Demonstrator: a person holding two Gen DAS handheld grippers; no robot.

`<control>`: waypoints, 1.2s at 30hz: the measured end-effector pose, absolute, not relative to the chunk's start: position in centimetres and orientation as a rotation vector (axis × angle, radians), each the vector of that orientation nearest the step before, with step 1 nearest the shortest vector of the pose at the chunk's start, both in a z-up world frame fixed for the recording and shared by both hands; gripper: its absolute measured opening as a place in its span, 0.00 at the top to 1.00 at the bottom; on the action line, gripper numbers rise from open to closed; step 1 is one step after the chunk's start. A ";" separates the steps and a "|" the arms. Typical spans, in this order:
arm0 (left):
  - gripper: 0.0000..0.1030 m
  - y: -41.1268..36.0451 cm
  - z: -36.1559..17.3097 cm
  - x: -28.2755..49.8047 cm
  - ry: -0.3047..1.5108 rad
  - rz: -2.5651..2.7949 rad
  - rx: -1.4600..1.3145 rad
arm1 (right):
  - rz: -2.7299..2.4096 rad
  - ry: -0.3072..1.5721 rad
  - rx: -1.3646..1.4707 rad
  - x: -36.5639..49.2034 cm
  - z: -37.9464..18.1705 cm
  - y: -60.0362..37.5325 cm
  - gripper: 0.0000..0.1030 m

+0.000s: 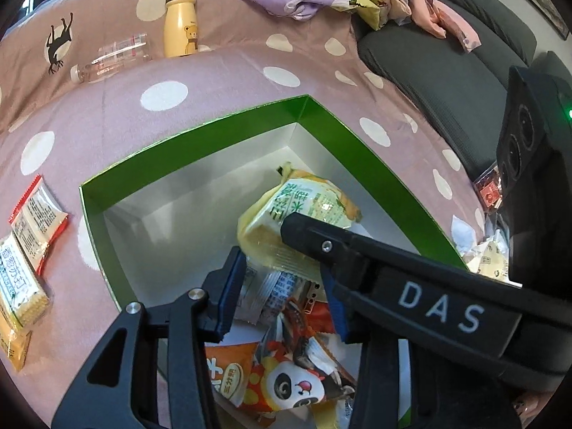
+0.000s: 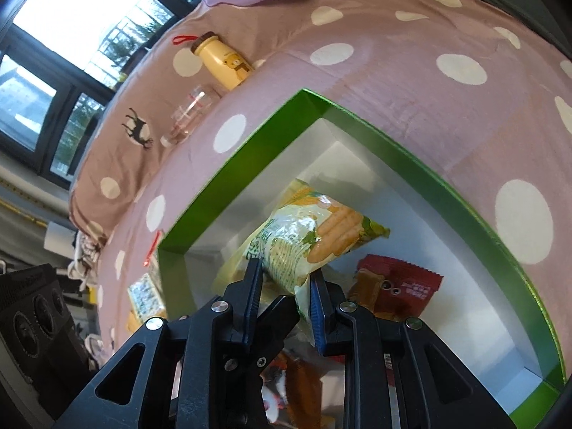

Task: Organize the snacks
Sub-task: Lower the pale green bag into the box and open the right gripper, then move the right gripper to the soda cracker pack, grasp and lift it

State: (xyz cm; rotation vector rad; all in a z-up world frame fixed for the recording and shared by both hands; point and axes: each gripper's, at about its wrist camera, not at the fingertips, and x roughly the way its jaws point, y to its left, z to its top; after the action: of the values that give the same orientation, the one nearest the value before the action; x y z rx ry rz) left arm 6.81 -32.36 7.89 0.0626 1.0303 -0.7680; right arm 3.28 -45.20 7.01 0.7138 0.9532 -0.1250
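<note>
Clearly, yellow-green corn-stick snack packet (image 2: 300,246), crinkled, glossy, printed.

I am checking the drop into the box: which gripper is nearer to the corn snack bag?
Right. The right gripper grips the corn snack bag over the box; the left gripper is just beside it.

Yellow-green plastic corn-stick snack packet (image 2: 304,246) sits tilted inside the open green-walled, white-lined cardboard box (image 2: 228,175), above other wrapped snacks (image 1: 286,379) lying on the box floor.
</note>
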 end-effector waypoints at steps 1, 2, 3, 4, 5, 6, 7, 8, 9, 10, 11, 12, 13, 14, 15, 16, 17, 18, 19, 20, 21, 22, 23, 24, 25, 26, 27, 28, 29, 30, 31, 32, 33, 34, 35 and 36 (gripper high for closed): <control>0.60 -32.4 7.8 6.8 1.028 -0.766 0.067 | -0.130 0.956 0.715 3.3 7.0 -45.2 0.75; 0.60 -32.4 7.7 6.8 1.029 -0.765 0.068 | -0.135 0.958 0.715 3.4 7.0 -45.3 0.75; 0.60 -32.4 7.7 6.8 1.031 -0.766 0.066 | -0.143 0.962 0.718 3.3 6.9 -45.3 0.75; 0.60 -32.4 7.6 6.9 1.034 -0.766 0.062 | -0.145 0.962 0.720 3.4 6.9 -45.4 0.74; 0.60 -32.4 7.6 6.9 1.036 -0.765 0.060 | -0.146 0.962 0.724 3.3 6.9 -45.4 0.73; 0.60 -32.4 7.6 6.9 1.040 -0.768 0.056 | -0.146 0.963 0.725 3.3 6.9 -45.5 0.72; 0.59 -32.4 7.6 6.9 1.040 -0.768 0.054 | -0.145 0.962 0.725 3.2 6.9 -45.5 0.72; 0.57 -32.4 7.7 6.9 1.041 -0.772 0.048 | -0.141 0.962 0.723 3.2 7.0 -45.4 0.72; 0.57 -32.3 7.7 6.9 1.042 -0.777 0.041 | -0.136 0.959 0.720 3.2 7.1 -45.3 0.72; 0.57 -32.2 7.7 6.9 1.046 -0.781 0.031 | -0.133 0.957 0.716 3.2 7.2 -45.2 0.72; 0.57 -32.2 7.8 6.8 1.048 -0.782 0.025 | -0.132 0.954 0.711 3.1 7.4 -45.2 0.71; 0.57 -32.1 7.9 6.7 1.049 -0.782 0.021 | -0.131 0.945 0.701 3.0 7.7 -45.0 0.70; 0.55 -32.0 8.2 6.6 1.047 -0.781 0.016 | -0.129 0.937 0.697 2.9 7.9 -44.9 0.68; 0.54 -31.8 8.4 6.6 1.042 -0.779 0.013 | -0.124 0.925 0.695 2.8 8.1 -44.8 0.62; 0.49 -31.6 8.6 6.5 1.037 -0.775 0.012 | -0.118 0.913 0.693 2.7 8.4 -44.8 0.55; 0.44 -31.3 8.9 6.4 1.025 -0.768 0.013 | -0.110 0.897 0.690 2.6 8.7 -44.7 0.52; 0.41 -31.0 9.3 6.4 1.013 -0.761 0.012 | -0.105 0.885 0.687 2.5 8.9 -44.6 0.45; 0.37 -30.5 9.6 6.3 1.000 -0.754 0.010 | -0.096 0.864 0.680 2.3 9.3 -44.5 0.39; 0.33 -29.9 10.0 6.2 0.986 -0.744 0.005 | -0.090 0.844 0.674 2.1 9.7 -44.4 0.37; 0.30 -29.1 10.4 6.2 0.972 -0.734 -0.006 | -0.086 0.830 0.672 2.0 10.0 -44.3 0.31; 0.25 -28.5 10.7 6.2 0.962 -0.727 -0.019 | -0.074 0.808 0.666 1.8 10.4 -44.1 0.27; 0.21 -27.3 11.1 6.3 0.951 -0.713 -0.040 | -0.061 0.795 0.661 1.8 10.7 -43.9 0.26; 0.19 -26.4 11.4 6.4 0.941 -0.702 -0.055 | -0.048 0.788 0.658 1.8 10.9 -43.8 0.23; 0.18 -25.1 11.7 6.6 0.927 -0.683 -0.077 | -0.028 0.781 0.652 1.8 11.1 -43.5 0.21; 0.18 -23.5 12.1 6.8 0.914 -0.653 -0.099 | 0.002 0.777 0.641 1.9 11.4 -43.0 0.20; 0.18 -22.3 12.3 7.0 0.908 -0.624 -0.110 | 0.016 0.776 0.633 2.0 11.6 -42.6 0.18; 0.18 -21.1 12.4 7.3 0.904 -0.591 -0.118 | 0.038 0.775 0.615 2.1 11.8 -41.9 0.16; 0.18 -19.6 12.5 7.6 0.898 -0.550 -0.129 | 0.056 0.778 0.597 2.3 12.1 -41.2 0.16; 0.18 -17.8 12.5 7.8 0.891 -0.510 -0.143 | 0.078 0.785 0.582 2.5 12.2 -40.5 0.16; 0.18 -16.4 12.4 8.0 0.890 -0.479 -0.155 | 0.098 0.790 0.571 2.6 12.3 -39.8 0.16; 0.18 -14.5 12.3 8.3 0.895 -0.437 -0.174 | 0.139 0.799 0.552 3.0 12.5 -38.6 0.16; 0.18 -13.1 12.1 8.4 0.901 -0.410 -0.193 | 0.162 0.804 0.543 3.2 12.6 -37.9 0.16; 0.18 -11.6 11.9 8.6 0.909 -0.383 -0.213 | 0.201 0.817 0.523 3.7 12.7 -36.5 0.16; 0.18 -10.0 11.6 8.6 0.919 -0.357 -0.230 | 0.226 0.828 0.509 4.0 12.7 -35.5 0.16; 0.18 -8.5 11.3 8.6 0.928 -0.330 -0.247 | 0.246 0.840 0.493 4.3 12.7 -34.4 0.16; 0.18 -7.2 11.0 8.4 0.934 -0.310 -0.261 | 0.266 0.859 0.468 4.9 12.8 -33.1 0.16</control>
State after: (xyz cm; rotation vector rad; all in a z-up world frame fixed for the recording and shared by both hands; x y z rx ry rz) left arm 8.45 -7.21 11.00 -0.2614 0.9344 -0.3098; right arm 4.88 -33.07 12.77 0.4678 0.8588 0.2664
